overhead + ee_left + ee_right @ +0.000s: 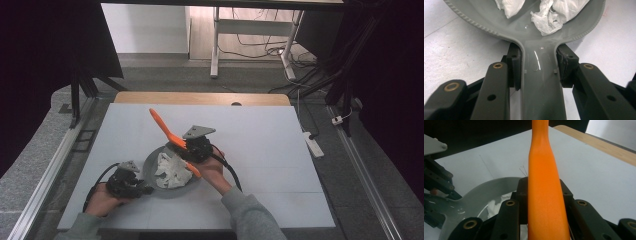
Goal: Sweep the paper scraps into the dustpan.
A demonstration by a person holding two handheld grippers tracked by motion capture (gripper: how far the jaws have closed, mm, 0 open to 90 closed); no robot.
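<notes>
A grey pan (149, 165) lies on the white table with crumpled white paper (171, 170) in it. My left gripper (144, 190) is shut on the pan's handle (539, 85), its pads (514, 67) pressing both sides; the paper (549, 20) lies just beyond in the pan's bowl (499, 22). My right gripper (184, 146) hovers over the pan's far right rim, shut on an orange utensil (161, 122) whose long end slants up and to the back left. In the right gripper view the orange utensil (544, 182) runs between the jaws of my right gripper (544, 195), above the pan (481, 192).
The white table top (260, 150) stretches to the right and back, ending in a wooden strip (200, 98). A white power strip (313, 144) lies on the floor right of the table. Cables and a desk frame (216, 45) stand beyond.
</notes>
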